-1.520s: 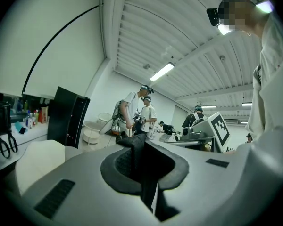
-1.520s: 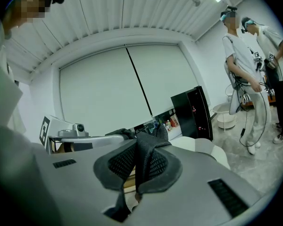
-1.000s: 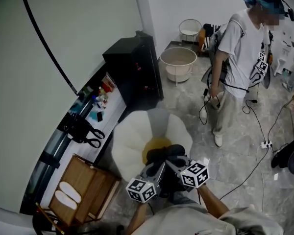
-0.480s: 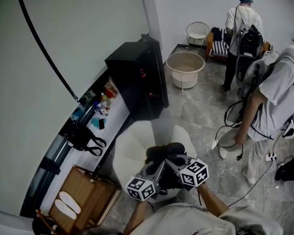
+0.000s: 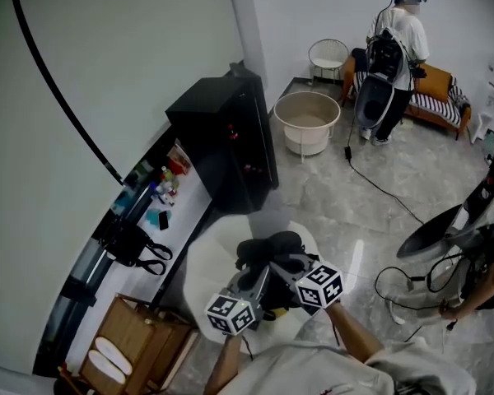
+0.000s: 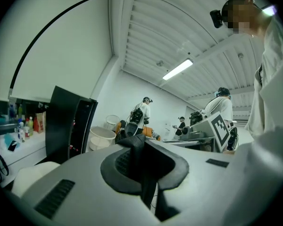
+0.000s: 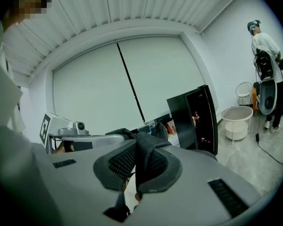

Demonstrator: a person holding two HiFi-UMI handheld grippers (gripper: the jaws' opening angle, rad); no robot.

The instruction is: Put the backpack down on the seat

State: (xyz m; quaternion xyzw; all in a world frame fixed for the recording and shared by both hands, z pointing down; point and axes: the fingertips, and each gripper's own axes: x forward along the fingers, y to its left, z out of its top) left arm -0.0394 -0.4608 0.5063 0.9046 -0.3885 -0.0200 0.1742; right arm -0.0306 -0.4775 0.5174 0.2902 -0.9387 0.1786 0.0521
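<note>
Head view, left gripper, right gripper pinching backpack (straps), over seat, cabinet near

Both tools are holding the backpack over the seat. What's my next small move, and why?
Probably lower both tools together, keeping them shut until the weight settles. The left tool and right tool are each clamped on part of the backpack, which hangs over the white seat. Whether it already touches the cushion isn't clear.

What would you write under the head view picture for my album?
Left gripper and right gripper hold the backpack by its straps over the white seat.
</note>
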